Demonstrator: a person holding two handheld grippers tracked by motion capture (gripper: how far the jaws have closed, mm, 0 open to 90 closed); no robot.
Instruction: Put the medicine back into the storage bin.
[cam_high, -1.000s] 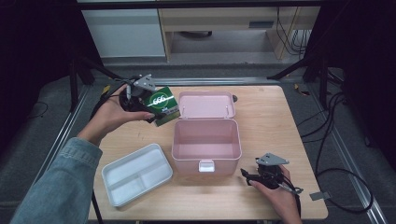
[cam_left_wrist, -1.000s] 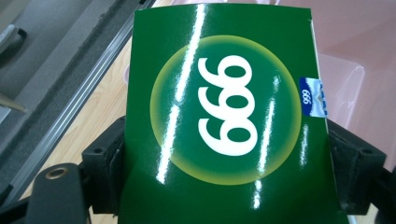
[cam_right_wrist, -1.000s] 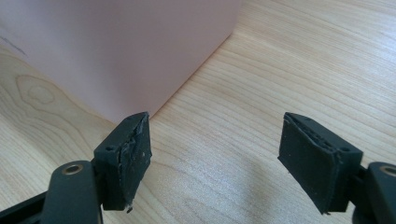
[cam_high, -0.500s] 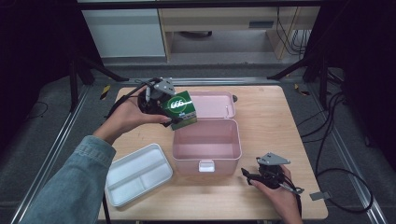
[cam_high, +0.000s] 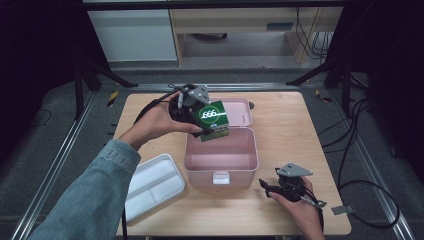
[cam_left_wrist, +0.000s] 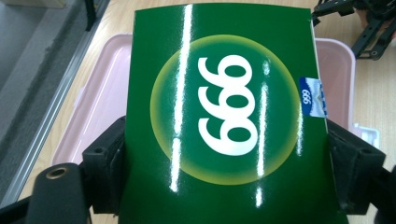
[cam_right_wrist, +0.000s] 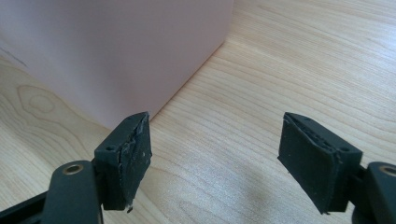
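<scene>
From the high view I see my left tool (cam_high: 200, 117) clamped on a glossy green cardboard box printed with a white "666" in a yellow-green circle (cam_high: 213, 120), holding it in the air above the far rim of the open pale pink plastic storage box (cam_high: 221, 167), which sits in the middle of the light wooden tabletop (cam_high: 280, 125). The green box is tilted, its printed face turned up toward the camera. In the left gripper view the same green box (cam_left_wrist: 224, 116) sits between my two black jaws, one pressed to each side edge, with a small blue-and-white label on its right edge and the pink box (cam_left_wrist: 100, 107) lying beneath it. The pink box's lid (cam_high: 239, 110) lies open behind it, hinged flat on the tabletop. To the near left of the pink box rests a white plastic tray with divided compartments (cam_high: 150, 187), just beside the pink box's front corner and apart from both tools. My right tool (cam_high: 272, 189) rests low on the tabletop near the pink box's front right corner, and in the right gripper view its jaws stand apart with nothing between them, bare wood grain (cam_right_wrist: 289, 70) showing in the gap and the pink box's wall (cam_right_wrist: 116, 51) just ahead on the left.
</scene>
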